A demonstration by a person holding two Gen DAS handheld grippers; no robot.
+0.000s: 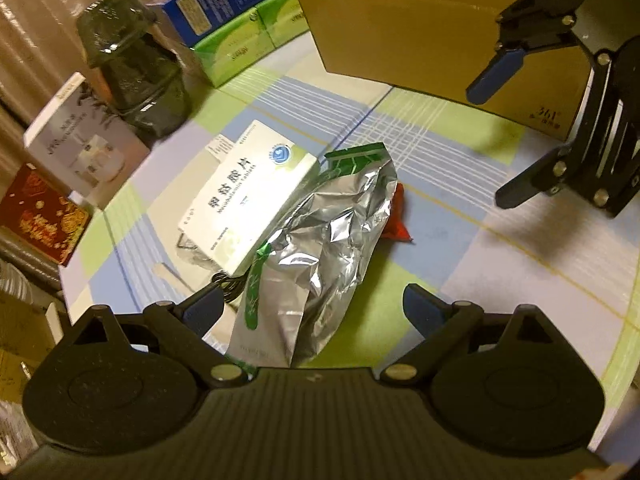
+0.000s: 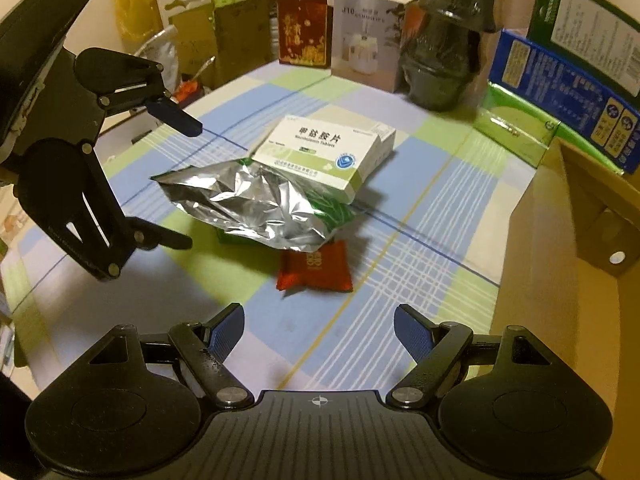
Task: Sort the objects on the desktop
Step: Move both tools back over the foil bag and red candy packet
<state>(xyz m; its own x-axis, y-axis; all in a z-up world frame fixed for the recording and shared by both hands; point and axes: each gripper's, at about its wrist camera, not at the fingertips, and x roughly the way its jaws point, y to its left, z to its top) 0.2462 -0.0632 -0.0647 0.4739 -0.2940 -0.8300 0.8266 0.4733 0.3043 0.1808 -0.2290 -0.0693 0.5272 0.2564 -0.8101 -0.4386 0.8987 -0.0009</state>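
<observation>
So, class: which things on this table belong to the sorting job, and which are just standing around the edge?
For sorting: white medicine box, silver foil bag, red packet, cardboard box.

Just standing about: dark wrapped jar, white appliance box, red gift box, blue and green cartons.

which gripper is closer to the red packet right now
Right, as far as the views show. The right gripper hangs open just short of the red packet. The left gripper, also open, is over the foil bag, which lies between.

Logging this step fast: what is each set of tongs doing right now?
Left tongs: open, holding nothing, over the foil bag.
Right tongs: open, holding nothing, short of the red packet.
</observation>
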